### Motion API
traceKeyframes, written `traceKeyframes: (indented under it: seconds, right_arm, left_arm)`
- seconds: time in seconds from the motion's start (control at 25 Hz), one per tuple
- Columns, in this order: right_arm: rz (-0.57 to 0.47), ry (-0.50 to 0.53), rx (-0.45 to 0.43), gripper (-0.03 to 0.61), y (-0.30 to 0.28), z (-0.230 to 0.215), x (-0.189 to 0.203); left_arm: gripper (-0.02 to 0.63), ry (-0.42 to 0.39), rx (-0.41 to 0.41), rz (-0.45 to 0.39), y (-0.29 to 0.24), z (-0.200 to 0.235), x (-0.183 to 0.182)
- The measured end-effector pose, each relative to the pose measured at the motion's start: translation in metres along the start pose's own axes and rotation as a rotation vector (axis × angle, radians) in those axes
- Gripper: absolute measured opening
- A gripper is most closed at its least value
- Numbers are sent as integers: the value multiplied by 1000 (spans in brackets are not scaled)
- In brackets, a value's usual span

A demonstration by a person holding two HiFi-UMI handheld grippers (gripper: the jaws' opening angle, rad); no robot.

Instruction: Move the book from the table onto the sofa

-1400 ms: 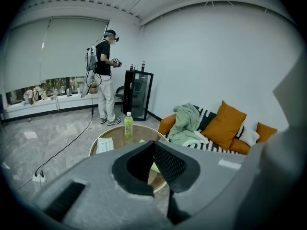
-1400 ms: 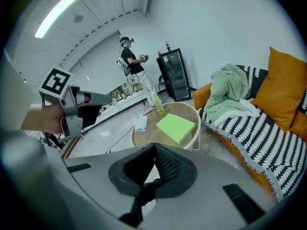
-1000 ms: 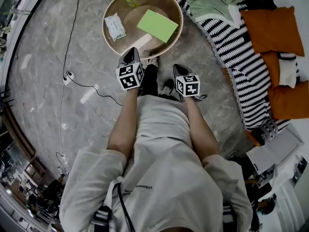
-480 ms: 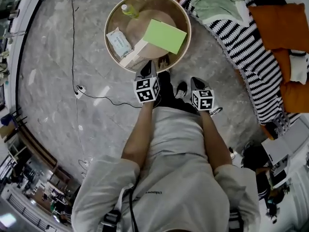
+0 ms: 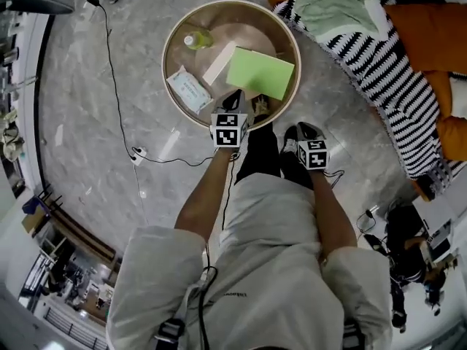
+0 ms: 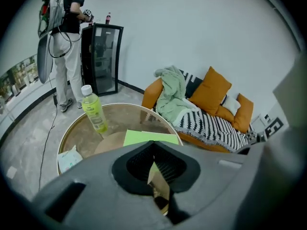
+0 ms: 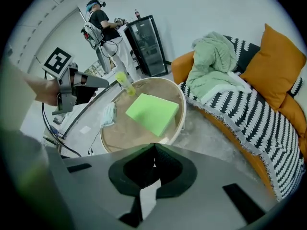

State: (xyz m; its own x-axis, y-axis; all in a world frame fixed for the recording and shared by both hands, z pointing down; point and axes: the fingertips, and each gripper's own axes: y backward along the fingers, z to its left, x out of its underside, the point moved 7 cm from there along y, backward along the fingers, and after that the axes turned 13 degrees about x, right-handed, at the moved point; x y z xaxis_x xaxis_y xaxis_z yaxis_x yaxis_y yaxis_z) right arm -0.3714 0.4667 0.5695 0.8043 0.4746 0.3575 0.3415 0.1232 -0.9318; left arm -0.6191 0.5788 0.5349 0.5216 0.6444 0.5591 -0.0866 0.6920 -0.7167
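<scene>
The green book (image 5: pixel 260 73) lies flat on the round bench (image 5: pixel 165 53), toward its 4 o'clock side; the sofa (image 5: pixel 379 57) sits at the bench's 3 o'clock. The left gripper (image 5: pixel 234 97) and right gripper (image 5: pixel 300 130) both have jaws clenched on nothing. They are held forward and low, the left at the bench's 6 o'clock rim and the right short of it. A clean pickup likely needs the jaws parted and slid level onto a free book edge.

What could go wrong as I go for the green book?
The book lies flat on the table, and both the left hand-held gripper and right hand-held gripper have jaws together: it may slide rather than lift. A sweep could topple the upright bottle nearby.
</scene>
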Motion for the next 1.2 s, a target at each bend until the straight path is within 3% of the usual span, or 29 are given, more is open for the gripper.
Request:
traceKeyframes:
  seconds: [0.16, 0.36, 0.52, 0.96, 1.08, 1.2]
  right_arm:
    - [18, -82, 12, 6, -17, 4, -28]
    - [-27, -223, 111, 6, -41, -12, -67]
    - [-23, -331, 142, 6, -73, -17, -78]
    - [5, -340, 108, 8, -121, -12, -68]
    - [17, -276, 84, 8, -129, -9, -65]
    - [22, -315, 77, 12, -133, -12, -60]
  left_arm:
    - [9, -44, 24, 113, -18, 40, -12]
    - [9, 35, 22, 241, -47, 91, 1]
    - [9, 26, 54, 310, -67, 116, 9]
    - [11, 81, 149, 286, -118, 136, 2]
    - [11, 117, 139, 240, -121, 136, -2]
    - [19, 135, 116, 233, -123, 140, 3]
